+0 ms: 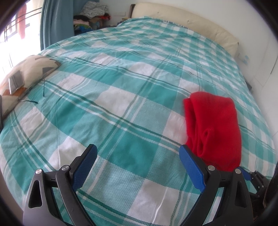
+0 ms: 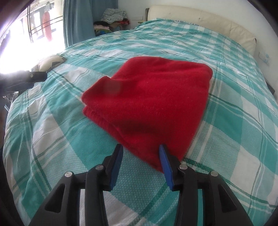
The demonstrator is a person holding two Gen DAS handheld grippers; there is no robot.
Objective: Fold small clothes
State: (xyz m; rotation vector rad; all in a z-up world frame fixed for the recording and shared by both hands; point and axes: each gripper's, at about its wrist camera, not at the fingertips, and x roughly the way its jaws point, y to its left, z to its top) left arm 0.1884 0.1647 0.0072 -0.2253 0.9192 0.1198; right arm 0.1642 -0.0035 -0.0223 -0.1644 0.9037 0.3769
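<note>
Folded red fleece garment [image 2: 149, 104] lies flat on the bed with the teal-and-white checked cover [image 1: 121, 97], in several layers, its stacked edges visible along the side that faces the window. It sits toward the near edge of the bed and toward the wall-side edge, well apart from the headboard end. Right tool [image 2: 140, 151], black with blue pads, is at the garment's near corner: the jaws stand partly apart, one blue pad on each side of that corner, the red cloth between them. The right-hand pad overlaps the cloth edge; the pictures do not show either pad pressing into the fabric, so this is not read as a grip. Left tool [image 1: 138, 151] hangs over bare checked cover near the same near edge of the bed, jaws spread wide, nothing between them. In the left wrist view the garment lies just beside and beyond its right-hand finger [image 1: 191, 166], apart from the pad face. Cream patterned pillow with grey and orange shapes [image 1: 26, 74] rests at the window-side edge of the bed. Cream padded headboard [image 1: 187, 22] runs along the far end. Teal curtain [image 1: 55, 20] hangs at the far window-side corner, with a pile of mixed clothes [image 1: 92, 15] beside it, off the bed.
</note>
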